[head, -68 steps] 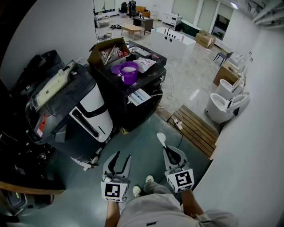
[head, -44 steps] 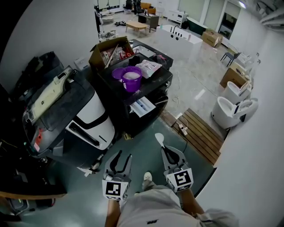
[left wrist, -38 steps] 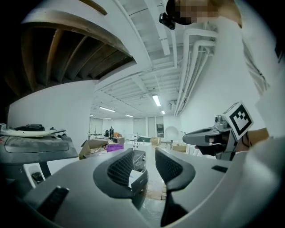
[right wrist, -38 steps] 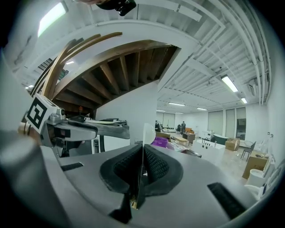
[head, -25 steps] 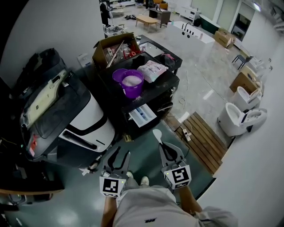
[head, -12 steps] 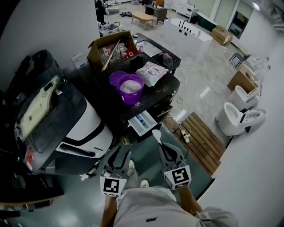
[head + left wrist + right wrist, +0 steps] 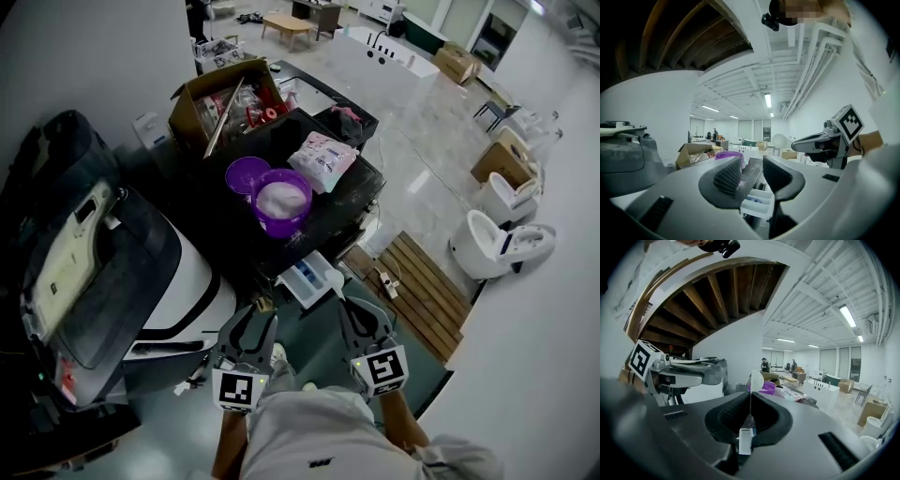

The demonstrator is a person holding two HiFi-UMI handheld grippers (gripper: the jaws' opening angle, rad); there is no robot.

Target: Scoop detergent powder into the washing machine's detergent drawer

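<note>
A purple tub of white detergent powder (image 7: 281, 200) stands on the black washing machine top (image 7: 347, 202), its lid (image 7: 246, 173) beside it and a pink-white detergent bag (image 7: 324, 159) to its right. Below the top, the white detergent drawer (image 7: 309, 279) is pulled out. My right gripper (image 7: 347, 303) is shut on the handle of a white spoon (image 7: 756, 379), whose bowl (image 7: 335, 280) hovers by the drawer's right end. My left gripper (image 7: 255, 319) is open and holds nothing, just left of the drawer. The tub (image 7: 729, 154) and the drawer (image 7: 757, 204) show between its jaws.
An open cardboard box (image 7: 220, 92) full of items sits behind the tub. A white and black appliance (image 7: 183, 272) stands left of the washer. A slatted wooden platform (image 7: 424, 281) and two toilets (image 7: 492, 246) lie to the right. People stand far off (image 7: 764, 364).
I have stepped closer: the washer, tub and drawer have come nearer to both grippers. The spoon's bowl now reaches the drawer. Neither gripper's jaws have changed.
</note>
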